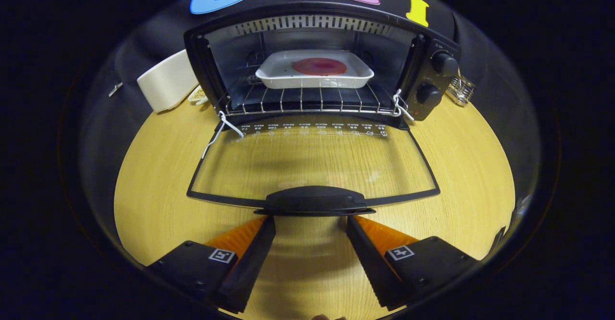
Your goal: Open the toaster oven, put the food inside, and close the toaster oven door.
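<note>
On the wooden table [158, 204], the toaster oven [317, 65] stands with its glass door [312, 166] folded down flat, and the white tray [314, 75] of food [319, 66] sits inside on the wire rack [307, 100]. The gripper [311, 221] is spread wide and holds nothing, its fingertips just under the door handle [314, 201].

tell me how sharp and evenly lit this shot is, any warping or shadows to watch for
In the gripper view: fisheye warping bows the toaster oven and the wooden table edge; the open glass door is see-through with a soft dark shadow across it; the white dish on the rack is sharp and well lit; the open gripper sits just behind the door handle, casting a faint shadow.
</note>
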`<state>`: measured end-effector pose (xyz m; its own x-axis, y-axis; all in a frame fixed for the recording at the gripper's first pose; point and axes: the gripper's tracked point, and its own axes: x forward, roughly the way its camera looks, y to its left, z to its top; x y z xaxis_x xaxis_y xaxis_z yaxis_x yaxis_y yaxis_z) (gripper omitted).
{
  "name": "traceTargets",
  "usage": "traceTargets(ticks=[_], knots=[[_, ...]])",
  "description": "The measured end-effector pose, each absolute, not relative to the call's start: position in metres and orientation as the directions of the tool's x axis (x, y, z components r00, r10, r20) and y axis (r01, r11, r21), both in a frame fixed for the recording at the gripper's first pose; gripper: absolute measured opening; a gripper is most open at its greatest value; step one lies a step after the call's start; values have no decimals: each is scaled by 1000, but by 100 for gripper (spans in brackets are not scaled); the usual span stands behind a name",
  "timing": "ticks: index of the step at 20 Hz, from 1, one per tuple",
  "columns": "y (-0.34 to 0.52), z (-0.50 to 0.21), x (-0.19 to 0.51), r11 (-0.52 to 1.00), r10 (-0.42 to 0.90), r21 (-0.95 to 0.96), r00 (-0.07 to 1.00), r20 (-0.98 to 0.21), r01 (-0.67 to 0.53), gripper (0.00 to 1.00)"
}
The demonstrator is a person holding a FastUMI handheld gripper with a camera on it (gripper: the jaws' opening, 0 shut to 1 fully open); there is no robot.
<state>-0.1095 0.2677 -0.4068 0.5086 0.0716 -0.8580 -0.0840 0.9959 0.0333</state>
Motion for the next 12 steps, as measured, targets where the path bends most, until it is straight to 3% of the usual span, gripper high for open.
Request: traceTargets(ticks=[12], knots=[[266, -367, -115, 993, 109, 63, 610, -785, -96, 99]])
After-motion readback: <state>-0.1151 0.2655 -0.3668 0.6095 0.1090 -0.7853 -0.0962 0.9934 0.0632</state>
